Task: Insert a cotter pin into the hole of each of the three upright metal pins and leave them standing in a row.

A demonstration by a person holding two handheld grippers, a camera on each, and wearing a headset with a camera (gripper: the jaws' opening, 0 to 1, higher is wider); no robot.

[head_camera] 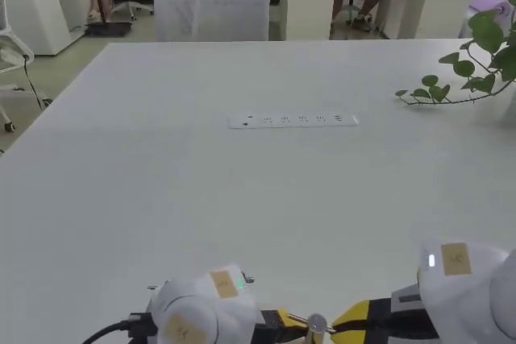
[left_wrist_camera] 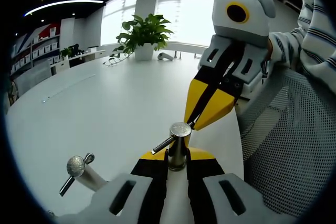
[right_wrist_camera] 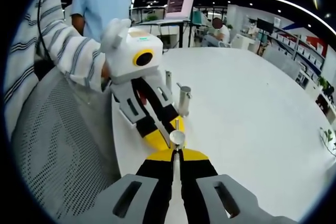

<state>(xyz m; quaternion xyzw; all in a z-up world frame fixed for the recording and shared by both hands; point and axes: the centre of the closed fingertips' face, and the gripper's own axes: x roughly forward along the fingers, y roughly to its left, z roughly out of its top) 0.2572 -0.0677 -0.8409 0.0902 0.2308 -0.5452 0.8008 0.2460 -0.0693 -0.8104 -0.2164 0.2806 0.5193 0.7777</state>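
Closest in, the left hand-held gripper [left_wrist_camera: 177, 162] is clamped on the shaft of a metal pin [left_wrist_camera: 179, 146] and holds it upright just above the counter [left_wrist_camera: 105, 108]. A cotter pin [left_wrist_camera: 160, 145] already pokes out of the cross hole on one side. From the other side the right hand-held gripper [left_wrist_camera: 193, 123] meets the pin's head, its yellow tips drawn nearly together, seemingly pinching the cotter's other end. This looks like the insertion step on the last of the three. Just beside the left jaws a neighbouring pin [left_wrist_camera: 83, 174] stands with a cotter through it. In the right gripper view a nearer standing pin [right_wrist_camera: 184, 100] and a farther standing pin [right_wrist_camera: 168, 80] rise beyond the left tool; I cannot tell which of them is that neighbour. The next move probably calls for a straight push along the hole's axis until the cotter seats. After that the right tips must let go and the held pin be set down upright in line with the others. Far across the counter lie a power strip [head_camera: 293, 120] and a trailing plant [head_camera: 472, 66].
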